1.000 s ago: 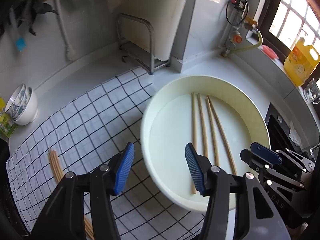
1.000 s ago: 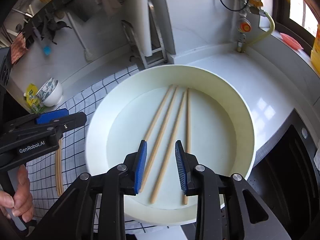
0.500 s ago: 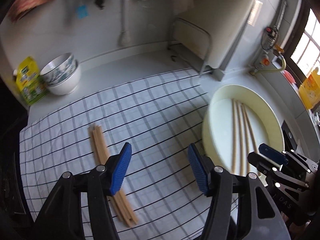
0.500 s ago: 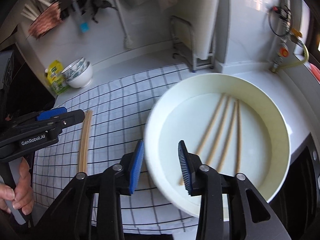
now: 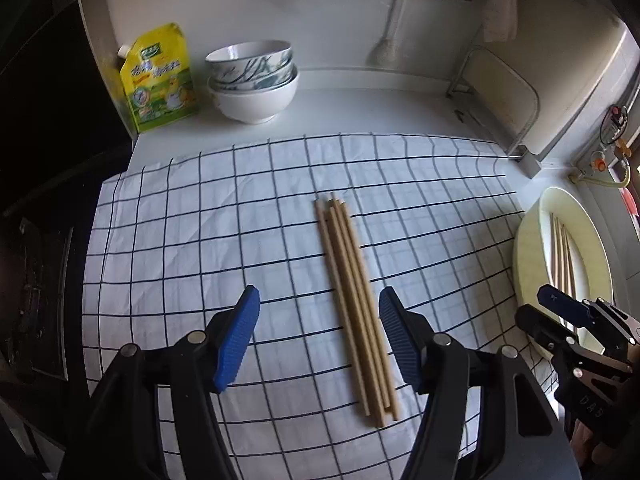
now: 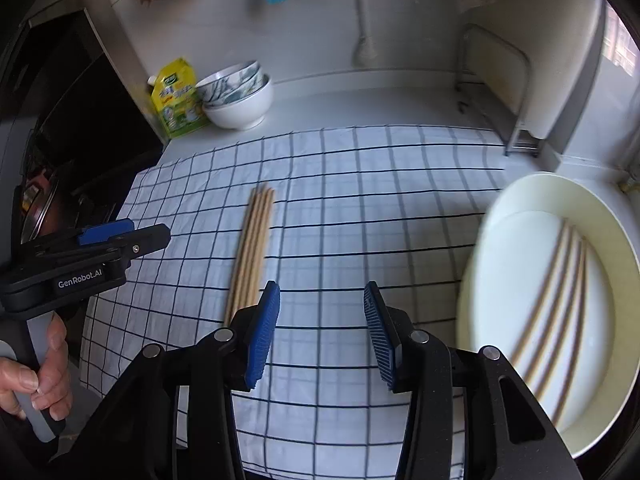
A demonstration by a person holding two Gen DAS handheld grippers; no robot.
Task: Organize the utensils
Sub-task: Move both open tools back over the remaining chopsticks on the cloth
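Chopsticks [image 5: 354, 300] are the thing here: a tight bundle lies lengthwise on the checked cloth [image 5: 200, 240], directly under and just ahead of the left gripper [image 5: 316, 332], running away from it between its two blue pads, closer to the right-hand pad than the left. They have been laid side by side with their ends roughly level, which I judge is the sorted pile the task is building. The left gripper's jaws are opening, the pads clear of the wood, nothing in their hold; spread like this over the bundle they look set either to square the sticks up or to take them. The right gripper [image 6: 318, 330] hangs over bare cloth just to the right of the same bundle, its jaws also opening and empty. Off to its right, a little farther, sits the cream basin [image 6: 520, 196], with several more chopsticks in the basin [image 6: 556, 300] lying loosely fanned on its floor, probably those not yet sorted. The person's hand [image 6: 36, 376] grips the left tool's handle at the lower left of the right camera's view. Beyond the cloth, against the back wall, stand stacked bowls [image 5: 254, 80] and a yellow refill pouch [image 5: 160, 80], well clear of the work.
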